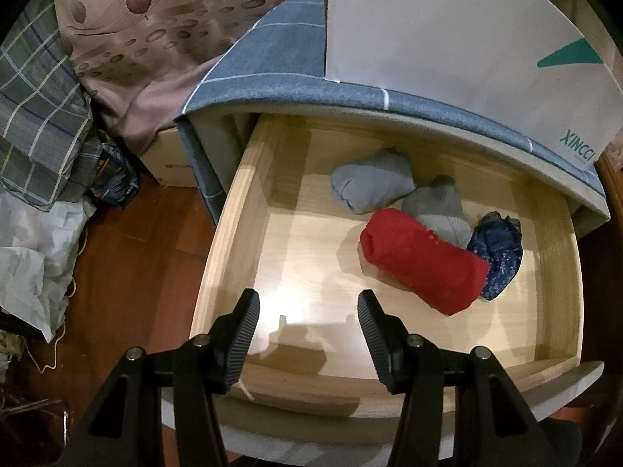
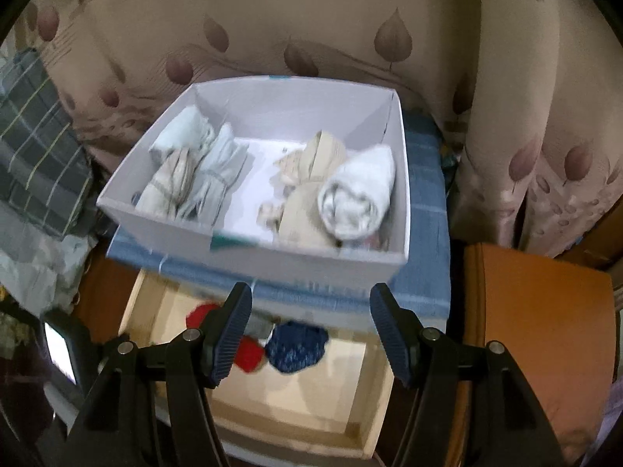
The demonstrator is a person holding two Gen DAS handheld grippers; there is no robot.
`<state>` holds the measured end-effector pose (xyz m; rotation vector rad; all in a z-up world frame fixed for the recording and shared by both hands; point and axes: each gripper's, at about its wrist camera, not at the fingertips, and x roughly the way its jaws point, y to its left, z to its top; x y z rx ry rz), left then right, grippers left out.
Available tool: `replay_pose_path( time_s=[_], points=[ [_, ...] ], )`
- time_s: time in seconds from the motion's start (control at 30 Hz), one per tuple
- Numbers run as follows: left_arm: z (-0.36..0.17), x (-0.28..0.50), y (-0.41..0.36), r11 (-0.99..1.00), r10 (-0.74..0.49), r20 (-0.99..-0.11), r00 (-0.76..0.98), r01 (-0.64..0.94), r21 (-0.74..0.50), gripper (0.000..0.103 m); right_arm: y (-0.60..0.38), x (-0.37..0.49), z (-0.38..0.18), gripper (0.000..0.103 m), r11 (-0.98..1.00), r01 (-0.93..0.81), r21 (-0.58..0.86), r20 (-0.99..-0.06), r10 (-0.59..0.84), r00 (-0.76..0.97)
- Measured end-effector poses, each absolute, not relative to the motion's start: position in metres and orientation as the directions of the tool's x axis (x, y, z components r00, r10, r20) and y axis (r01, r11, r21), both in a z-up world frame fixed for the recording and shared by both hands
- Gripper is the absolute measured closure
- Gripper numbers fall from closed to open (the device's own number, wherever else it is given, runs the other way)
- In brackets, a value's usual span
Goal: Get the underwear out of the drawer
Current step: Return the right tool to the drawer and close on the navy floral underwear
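**Drawer partly emptied; four rolled pieces left inside**

The wooden drawer is pulled out. In the left wrist view four bundles are counted on its floor: one red roll, two grey rolls and one dark blue patterned bundle. All four lie ahead of the left gripper, to the right of its right-hand fingertip, bunched together and touching or nearly so. The floor directly between the fingers is bare.

The left gripper's jaws are held moderately apart with nothing between them; it hangs over the near-left part of the drawer.

The right gripper is held above the drawer front, fingers spread to a middling width and empty. Ahead of its fingertips a white box stands on the blue-covered cabinet top. In the box about five folded or rolled pieces are counted: three pale ones on the left, a beige one and a white roll on the right. The view is blurred, so this count is approximate.

Judgement: the task appears about half done, if the box contents came from the drawer. Four pieces are left to be taken out. Which of them are underwear rather than socks cannot be told.
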<state>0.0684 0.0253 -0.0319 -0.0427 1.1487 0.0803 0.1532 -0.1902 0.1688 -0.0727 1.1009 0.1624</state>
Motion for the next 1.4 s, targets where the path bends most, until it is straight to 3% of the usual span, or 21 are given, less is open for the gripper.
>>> replay_pose_path(
  time_s=[0.27,0.43,0.5,0.9,1.4],
  points=[
    [-0.032,0.068,0.026,0.996,0.048,-0.913,0.406,-0.092,0.012,0.049,-0.184,0.118,0.115,0.044,0.96,-0.271,0.064,-0.924,0.159,0.347],
    [-0.032,0.069,0.026,0.996,0.042,-0.914,0.404,-0.094,0.005,0.049,-0.179,0.119,0.054,0.06,0.96,-0.267,0.088,-0.959,0.155,0.239],
    [-0.032,0.069,0.026,0.996,0.04,-0.914,0.404,-0.093,0.002,0.049,-0.178,0.123,0.032,0.062,0.961,-0.258,0.098,-0.966,0.154,0.205],
    [-0.031,0.069,0.028,0.995,0.024,-0.916,0.401,-0.096,-0.017,0.049,-0.149,0.154,-0.033,0.063,0.926,-0.377,-0.037,-0.979,0.042,0.199],
    [-0.031,0.069,0.028,0.995,0.017,-0.919,0.395,-0.1,-0.025,0.049,-0.123,0.17,-0.072,0.063,0.855,-0.505,-0.12,-0.983,-0.033,0.178]
  ],
)
